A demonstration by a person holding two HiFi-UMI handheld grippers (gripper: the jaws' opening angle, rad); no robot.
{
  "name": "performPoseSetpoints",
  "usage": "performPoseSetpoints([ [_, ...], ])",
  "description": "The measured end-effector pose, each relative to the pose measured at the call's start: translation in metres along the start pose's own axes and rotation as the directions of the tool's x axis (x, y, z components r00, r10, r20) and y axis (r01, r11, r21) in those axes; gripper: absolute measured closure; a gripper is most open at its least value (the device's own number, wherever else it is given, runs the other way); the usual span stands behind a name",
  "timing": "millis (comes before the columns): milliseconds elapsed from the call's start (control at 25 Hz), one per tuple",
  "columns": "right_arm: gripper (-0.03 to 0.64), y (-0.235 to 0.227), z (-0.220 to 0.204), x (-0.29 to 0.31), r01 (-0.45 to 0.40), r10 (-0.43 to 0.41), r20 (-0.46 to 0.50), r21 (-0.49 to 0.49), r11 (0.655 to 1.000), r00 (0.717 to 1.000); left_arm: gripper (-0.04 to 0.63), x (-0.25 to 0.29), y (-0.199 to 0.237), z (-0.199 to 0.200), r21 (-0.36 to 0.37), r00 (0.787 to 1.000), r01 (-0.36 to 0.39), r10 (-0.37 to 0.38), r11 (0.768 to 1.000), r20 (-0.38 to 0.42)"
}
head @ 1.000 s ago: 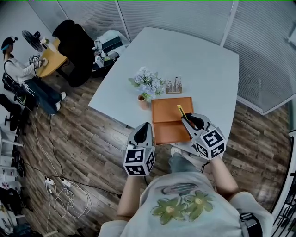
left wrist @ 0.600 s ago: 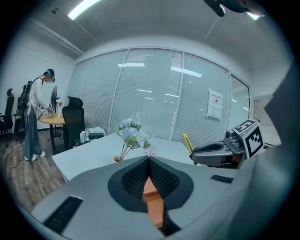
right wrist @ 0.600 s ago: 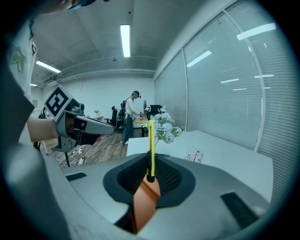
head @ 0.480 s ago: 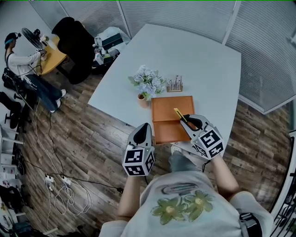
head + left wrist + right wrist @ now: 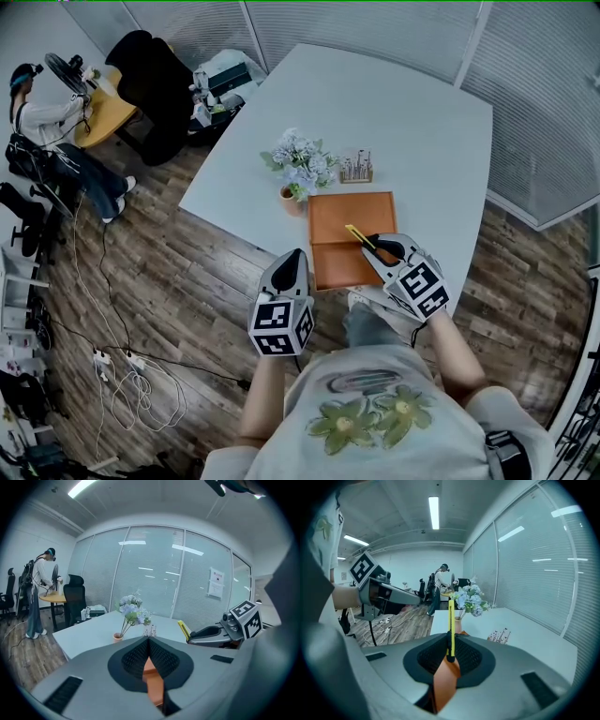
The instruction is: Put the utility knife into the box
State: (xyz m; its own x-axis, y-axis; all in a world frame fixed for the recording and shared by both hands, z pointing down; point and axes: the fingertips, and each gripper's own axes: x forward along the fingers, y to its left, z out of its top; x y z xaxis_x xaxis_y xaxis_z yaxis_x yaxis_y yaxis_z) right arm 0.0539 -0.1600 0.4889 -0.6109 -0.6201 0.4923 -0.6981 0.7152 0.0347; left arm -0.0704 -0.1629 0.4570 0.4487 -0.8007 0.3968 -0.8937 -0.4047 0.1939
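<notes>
The yellow utility knife is clamped in my right gripper, which is shut on its rear end; the knife sticks out forward over the orange box. In the right gripper view the knife rises upright from between the jaws, with the box showing below them. The box is a shallow open tray near the table's front edge. My left gripper hovers off the box's front left corner, shut and empty. From the left gripper view the box lies just beyond the closed jaws, and the knife and right gripper are at the right.
A small pot of pale flowers and a little rack of thin pins stand just behind the box on the white table. Glass partitions with blinds run along the far side. At the far left a person works at a wooden desk. Cables lie on the floor.
My right gripper has carried the knife leftward, from the box's right rim to over its floor. The left gripper has stayed put.
</notes>
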Motion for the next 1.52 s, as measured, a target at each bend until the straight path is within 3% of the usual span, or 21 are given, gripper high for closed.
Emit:
performPoseSetpoints([
  [640,0.56,0.016,-0.035,0.025,-0.084,0.073,-0.117,-0.087,0.993,0.99,0.594,0.002,0.011,-0.013,-0.029,0.999,-0.02,0.019,0.999,-0.032],
  [1520,0.558,0.02,-0.074,0.053,-0.171,0.146,-0.235,-0.088,0.981,0.961,0.594,0.01,0.021,-0.026,-0.084,0.997,-0.042,0.036,0.996,-0.066],
])
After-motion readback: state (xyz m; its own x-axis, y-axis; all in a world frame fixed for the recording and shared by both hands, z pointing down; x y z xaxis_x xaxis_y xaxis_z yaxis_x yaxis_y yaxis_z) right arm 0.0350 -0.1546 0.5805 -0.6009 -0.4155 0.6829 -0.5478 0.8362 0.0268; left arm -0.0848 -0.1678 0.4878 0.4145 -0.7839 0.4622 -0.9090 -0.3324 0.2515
